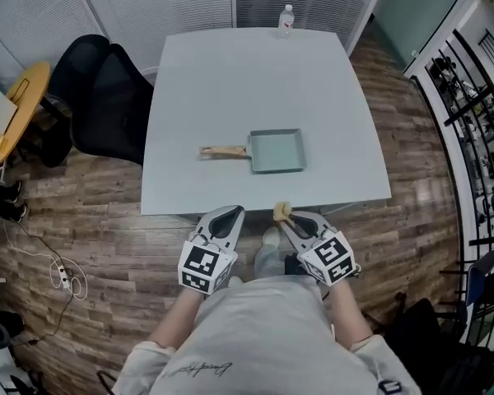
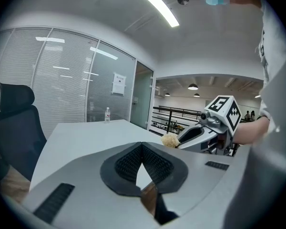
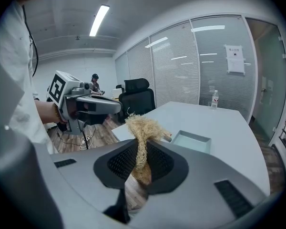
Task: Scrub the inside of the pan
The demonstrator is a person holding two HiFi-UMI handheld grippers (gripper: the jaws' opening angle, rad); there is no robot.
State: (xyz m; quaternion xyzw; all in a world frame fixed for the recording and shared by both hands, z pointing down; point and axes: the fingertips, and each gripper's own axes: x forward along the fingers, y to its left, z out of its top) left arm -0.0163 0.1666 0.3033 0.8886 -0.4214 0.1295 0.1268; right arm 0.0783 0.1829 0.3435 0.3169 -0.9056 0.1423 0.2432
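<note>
A pale green square pan (image 1: 276, 151) with a wooden handle (image 1: 223, 151) lies on the white table (image 1: 255, 72), handle to the left; in the right gripper view the pan (image 3: 191, 141) sits beyond the jaws. My right gripper (image 1: 284, 216) hovers at the table's near edge, shut on a tan fibre scrubber (image 1: 281, 211) whose tuft (image 3: 142, 128) sticks up between the pads. My left gripper (image 1: 228, 217) is beside it, shut and empty (image 2: 142, 152). Both are short of the pan.
A clear water bottle (image 1: 286, 20) stands at the table's far edge. Black office chairs (image 1: 107, 97) stand left of the table, with a round yellow side table (image 1: 16, 109) further left. A cable (image 1: 62, 274) lies on the wood floor. A black railing (image 1: 469, 113) runs on the right.
</note>
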